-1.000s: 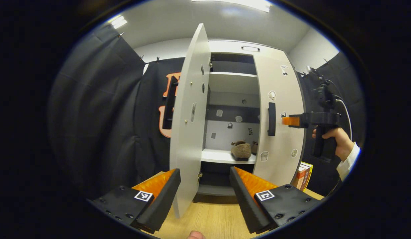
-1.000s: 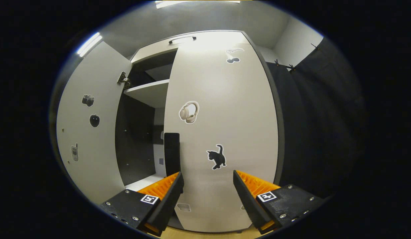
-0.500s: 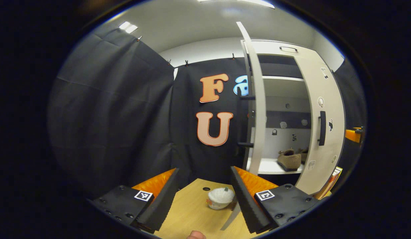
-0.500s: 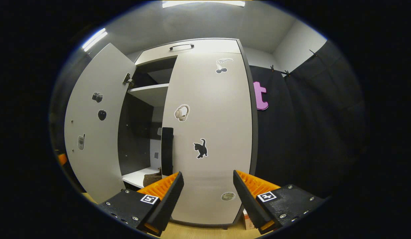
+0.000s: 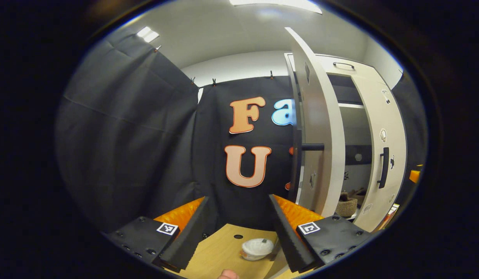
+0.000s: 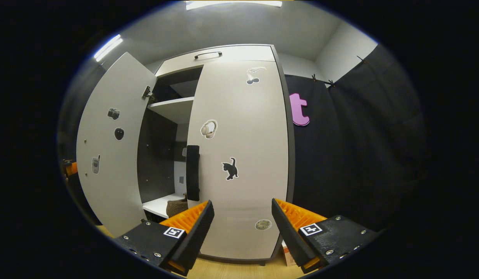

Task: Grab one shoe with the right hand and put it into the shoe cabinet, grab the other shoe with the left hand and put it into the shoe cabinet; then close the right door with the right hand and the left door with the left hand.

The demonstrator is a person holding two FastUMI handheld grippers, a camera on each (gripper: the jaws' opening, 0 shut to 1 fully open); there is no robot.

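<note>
The shoe cabinet is carrying stickers but no readable writing — its right door is sitting shut, its left door standing ajar. Two shoes are resting on the lower shelf's front edge. The left gripper and right gripper are hanging wide open — holding nothing.

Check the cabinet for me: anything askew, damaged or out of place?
Nothing looks damaged or spilled. The left door stands wide open while the right door sits shut; shoes rest on the shelf inside.
</note>
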